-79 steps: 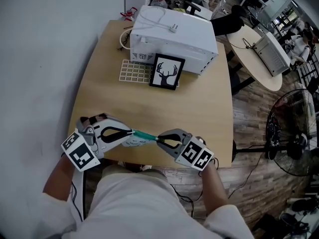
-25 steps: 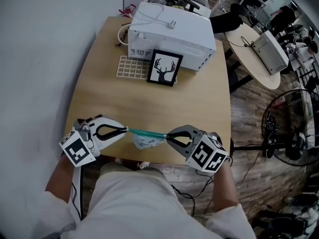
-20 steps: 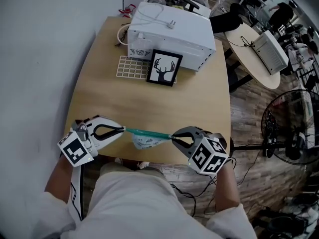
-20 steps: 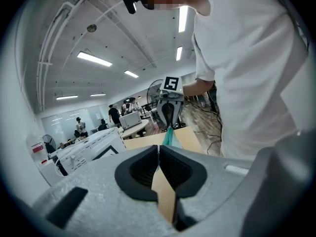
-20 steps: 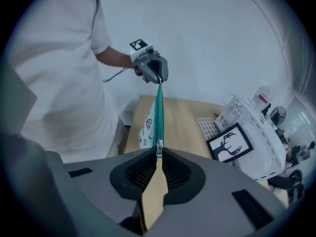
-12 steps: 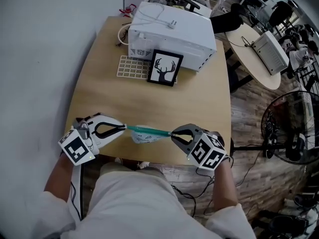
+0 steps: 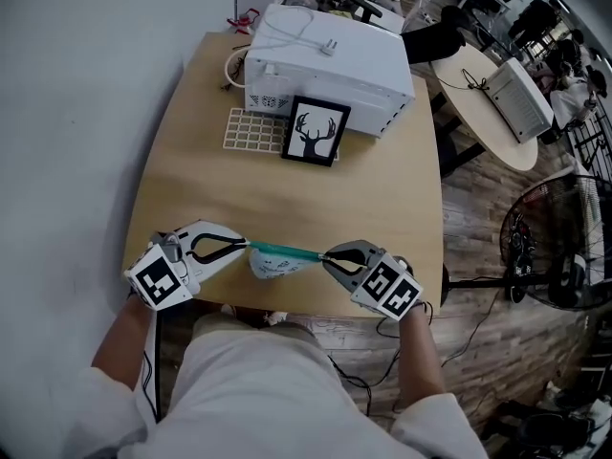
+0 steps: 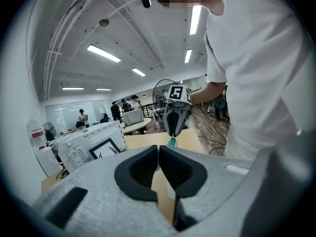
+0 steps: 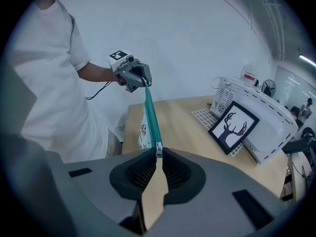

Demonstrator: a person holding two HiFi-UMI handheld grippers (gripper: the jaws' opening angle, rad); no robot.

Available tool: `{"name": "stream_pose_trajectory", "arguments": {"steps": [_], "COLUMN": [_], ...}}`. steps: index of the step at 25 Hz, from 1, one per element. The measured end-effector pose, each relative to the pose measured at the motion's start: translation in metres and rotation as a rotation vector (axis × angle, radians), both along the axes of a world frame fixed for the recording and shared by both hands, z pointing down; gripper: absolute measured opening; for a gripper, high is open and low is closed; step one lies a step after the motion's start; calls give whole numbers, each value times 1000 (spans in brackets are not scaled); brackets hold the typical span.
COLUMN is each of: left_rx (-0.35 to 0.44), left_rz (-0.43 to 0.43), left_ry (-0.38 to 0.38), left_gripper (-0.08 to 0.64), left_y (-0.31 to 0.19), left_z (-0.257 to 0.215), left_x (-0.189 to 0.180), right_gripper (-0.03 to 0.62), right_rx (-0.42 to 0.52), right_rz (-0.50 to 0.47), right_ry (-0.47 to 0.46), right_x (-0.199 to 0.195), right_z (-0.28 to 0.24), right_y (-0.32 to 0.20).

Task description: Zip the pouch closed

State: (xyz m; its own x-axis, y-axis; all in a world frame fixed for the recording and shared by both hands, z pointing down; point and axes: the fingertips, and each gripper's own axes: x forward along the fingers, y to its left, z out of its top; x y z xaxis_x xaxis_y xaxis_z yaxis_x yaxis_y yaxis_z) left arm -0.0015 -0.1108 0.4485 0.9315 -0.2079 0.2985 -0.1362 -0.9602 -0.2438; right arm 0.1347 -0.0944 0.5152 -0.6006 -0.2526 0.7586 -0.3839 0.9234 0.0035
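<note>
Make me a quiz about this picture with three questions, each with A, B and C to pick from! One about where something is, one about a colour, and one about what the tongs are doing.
1. Where is the deer picture?
A. Flat on the floor
B. Leaning against the white oven
C. Hanging on the wall

2. What colour is the zipper on the pouch?
A. Red
B. Yellow
C. Teal green

3. What are the right tongs doing?
A. Pinching the zipper pull
B. Wide open, holding nothing
C. Lying on the table

Answers:
1 B: the frame stands propped against the oven's front.
2 C: the strip along the pouch's top is teal.
3 A: the right gripper view shows the jaws shut on the pull.
</note>
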Motion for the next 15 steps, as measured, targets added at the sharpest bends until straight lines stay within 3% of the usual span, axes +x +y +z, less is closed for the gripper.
{"name": "stream_pose_trajectory", "arguments": {"steps": [5, 11, 15], "left_rx": [-30, -63, -62], "left_rz": [-72, -173, -285], "left_ry": [85, 125, 130], "left_gripper": [28, 28, 28], "left_y": [-7, -16, -28], "left_z": [-19, -23, -26], "left_x": [1, -8, -31], "right_gripper": [62, 80, 2], "right_rx": [49, 129, 174], "right_rz": [88, 227, 315], "right_ry": [-86, -180, -263], "right_x": [-1, 5, 6], "right_z": [-10, -19, -30], "right_y": [-10, -24, -26]}}
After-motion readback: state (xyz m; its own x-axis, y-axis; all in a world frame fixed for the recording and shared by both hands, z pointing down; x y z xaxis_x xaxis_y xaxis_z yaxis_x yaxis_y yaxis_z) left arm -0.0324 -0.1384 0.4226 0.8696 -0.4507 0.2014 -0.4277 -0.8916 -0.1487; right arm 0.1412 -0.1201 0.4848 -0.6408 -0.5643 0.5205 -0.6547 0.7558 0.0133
